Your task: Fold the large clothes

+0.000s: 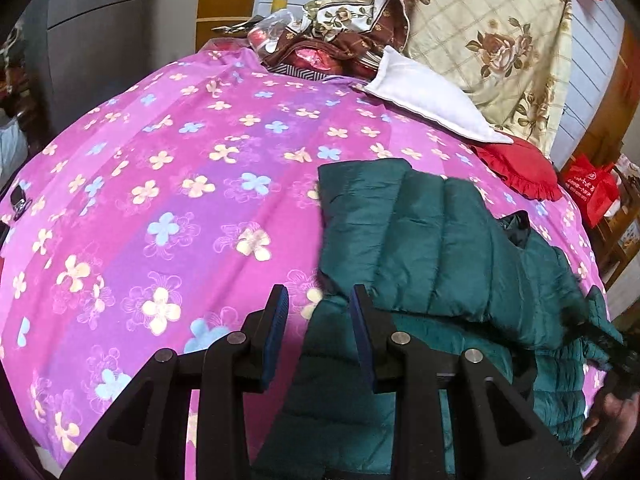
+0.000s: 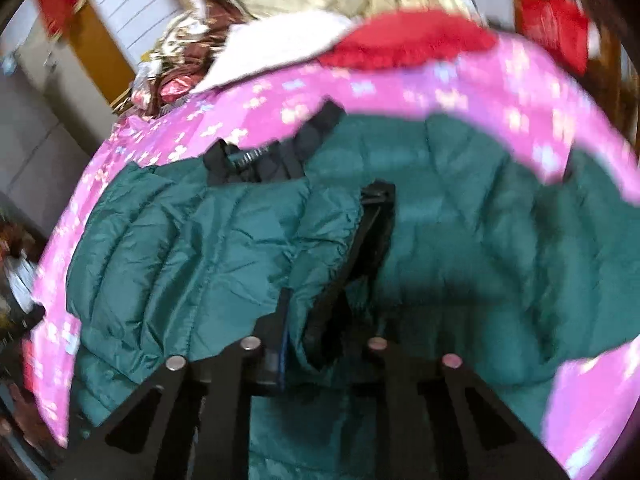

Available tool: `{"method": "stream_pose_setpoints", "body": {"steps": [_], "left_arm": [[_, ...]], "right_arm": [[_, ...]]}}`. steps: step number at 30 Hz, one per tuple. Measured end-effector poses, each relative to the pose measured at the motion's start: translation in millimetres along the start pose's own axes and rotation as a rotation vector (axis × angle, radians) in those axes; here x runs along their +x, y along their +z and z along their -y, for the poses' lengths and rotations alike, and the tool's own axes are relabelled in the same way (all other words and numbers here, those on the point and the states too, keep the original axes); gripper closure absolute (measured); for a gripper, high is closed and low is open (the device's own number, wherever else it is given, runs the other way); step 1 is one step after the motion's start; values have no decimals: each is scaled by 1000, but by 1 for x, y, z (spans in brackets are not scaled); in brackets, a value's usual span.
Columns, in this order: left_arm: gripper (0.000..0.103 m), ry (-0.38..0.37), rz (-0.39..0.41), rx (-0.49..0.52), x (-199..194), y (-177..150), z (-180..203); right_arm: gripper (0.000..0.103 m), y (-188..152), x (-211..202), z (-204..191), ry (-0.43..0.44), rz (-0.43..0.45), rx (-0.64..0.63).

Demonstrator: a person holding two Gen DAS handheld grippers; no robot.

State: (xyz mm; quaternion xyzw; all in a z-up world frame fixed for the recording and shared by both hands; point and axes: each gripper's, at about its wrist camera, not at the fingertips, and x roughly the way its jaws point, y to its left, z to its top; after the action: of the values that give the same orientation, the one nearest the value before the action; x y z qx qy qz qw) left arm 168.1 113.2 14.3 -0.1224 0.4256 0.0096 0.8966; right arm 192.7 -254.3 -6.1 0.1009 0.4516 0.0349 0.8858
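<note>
- One bed is seen, covered by a single pink-and-purple sheet (image 1: pixel 168 184) printed with cream and blue flowers; it serves as the work surface and fills most of both views.
- One dark green quilted puffer jacket (image 1: pixel 432 240) is spread on the sheet, toward the near right part of the bed in the left wrist view; one padded part is folded over the body.
- One cream floral quilt (image 1: pixel 500 32) is heaped beyond the jacket at the far end of the bed, against a white panelled wall with wooden trim.
- One white pillow (image 1: pixel 420 96) is laid between the quilt and the jacket.
- One red frilled cushion (image 1: pixel 520 172) is placed just beyond the jacket, touching the pillow's corner.
- One red bag (image 1: pixel 592 192) is seen off the bed, to the right of the jacket.
- Two grippers are counted. The left gripper (image 1: pixel 319 312) is held over the jacket's near left edge, its blue-padded jaws apart with nothing pressed between them.
- The right gripper (image 2: pixel 308 320) is closed on a fold of the jacket, fabric being bunched between its jaws; that view is blurred.
</note>
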Motion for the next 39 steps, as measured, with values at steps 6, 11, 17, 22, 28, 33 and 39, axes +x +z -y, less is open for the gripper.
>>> {"method": "stream_pose_setpoints", "body": {"steps": [6, 11, 17, 22, 28, 33, 39], "left_arm": [[93, -11, 0, -4, 6, 3, 8], [93, -11, -18, 13, 19, 5, 21], [93, 1, -33, 31, 29, 5, 33], [93, 13, -10, 41, 33, 15, 43], [93, 39, 28, 46, 50, 37, 58], [93, 70, 8, 67, 79, 43, 73], [92, 77, 1, 81, 103, 36, 78]], "right_arm": [[87, 25, -52, 4, -122, 147, -94], [87, 35, -53, 30, -218, 140, -85], [88, 21, -10, 58, -345, 70, -53], [68, 14, 2, 64, -322, 30, -28], [47, 20, -37, 35, -186, 94, -29], [46, 32, -13, -21, 4, 57, -147], [46, 33, 45, -61, -21, 13, -258]]}}
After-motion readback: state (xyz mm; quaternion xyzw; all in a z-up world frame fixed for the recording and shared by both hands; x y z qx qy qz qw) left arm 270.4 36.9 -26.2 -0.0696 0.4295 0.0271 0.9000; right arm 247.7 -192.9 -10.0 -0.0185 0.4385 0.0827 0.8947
